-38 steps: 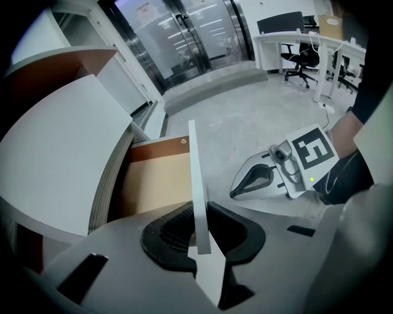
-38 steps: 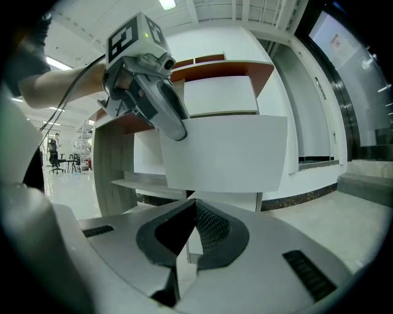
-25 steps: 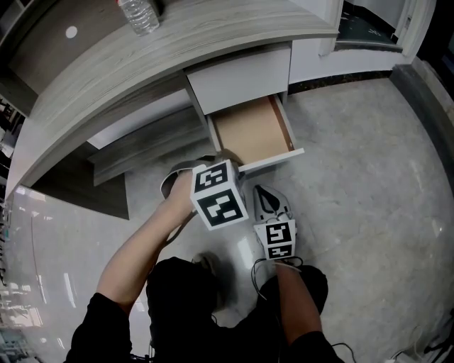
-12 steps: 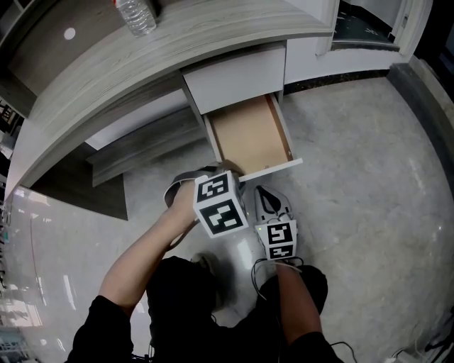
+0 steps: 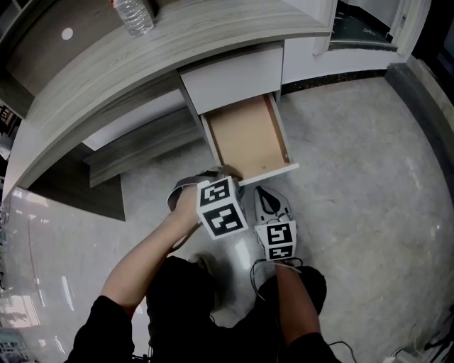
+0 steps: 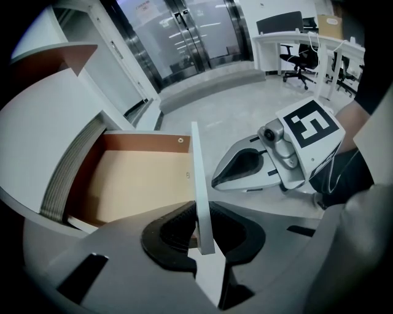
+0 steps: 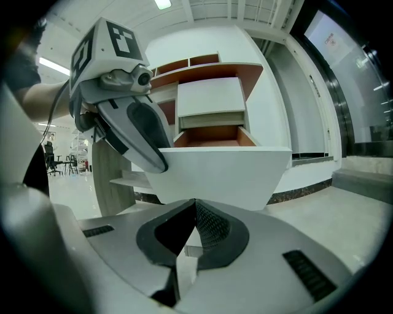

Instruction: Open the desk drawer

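Observation:
The lower desk drawer [image 5: 248, 138] stands pulled out, its wooden bottom [image 6: 135, 184] bare. My left gripper [image 5: 230, 172] points steeply down at the left end of its white front panel [image 5: 269, 170]. In the left gripper view the thin panel edge [image 6: 198, 178] stands between the pads of this gripper [image 6: 199, 230], which press on it while the jaws ease open slightly. My right gripper [image 5: 262, 191] hangs shut and holds nothing just in front of the drawer. In its own view the closed jaws [image 7: 187, 236] face the panel [image 7: 215, 175], with the left gripper [image 7: 132, 132] above.
Above the open drawer a white upper drawer [image 5: 230, 78] stays closed under the grey wooden desk top [image 5: 177, 49]. A water bottle [image 5: 135, 15] stands on the desk. The person's shoes and legs are on the pale floor [image 5: 355, 177] below both grippers.
The drawer has slid a little further out toward me, with the left gripper moving down and back on its front panel. The right gripper has stayed in place.

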Available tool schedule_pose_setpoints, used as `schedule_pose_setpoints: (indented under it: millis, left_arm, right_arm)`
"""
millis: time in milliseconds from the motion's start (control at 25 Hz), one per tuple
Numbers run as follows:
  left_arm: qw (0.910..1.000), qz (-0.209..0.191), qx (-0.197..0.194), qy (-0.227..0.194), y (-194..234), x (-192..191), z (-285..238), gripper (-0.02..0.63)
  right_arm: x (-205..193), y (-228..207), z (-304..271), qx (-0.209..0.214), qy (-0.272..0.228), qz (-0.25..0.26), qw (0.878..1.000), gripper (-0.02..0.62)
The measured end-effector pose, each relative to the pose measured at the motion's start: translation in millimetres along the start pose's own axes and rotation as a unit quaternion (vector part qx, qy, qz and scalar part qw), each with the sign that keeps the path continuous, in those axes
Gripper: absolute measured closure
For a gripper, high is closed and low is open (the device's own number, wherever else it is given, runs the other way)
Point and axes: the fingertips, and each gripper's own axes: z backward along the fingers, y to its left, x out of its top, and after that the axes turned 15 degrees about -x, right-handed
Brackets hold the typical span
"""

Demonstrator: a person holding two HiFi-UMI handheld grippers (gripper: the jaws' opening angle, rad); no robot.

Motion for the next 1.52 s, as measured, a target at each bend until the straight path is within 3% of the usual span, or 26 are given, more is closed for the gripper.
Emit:
schedule_pose_setpoints:
  millis: [440,1000,1520]
  left_arm:
    - [1.0000,-0.006,-0.004,-0.003,0,-1,-10,0.532]
    - [0.9994,-0.023,0.024,-0.009,-2,0,-13,0.519]
    - [0.9996,-0.019,0.003,-0.019,-5,-3,-14,0.463]
  right_arm:
    - [-7,0,-4,0.000,0.008,0.003,1.000,0.591]
    - [-8,5,-7,0.008,0.009,0.003,1.000,0.591]
    - [-10,5,-11,0.013,0.011,-0.001,1.000,0.591]
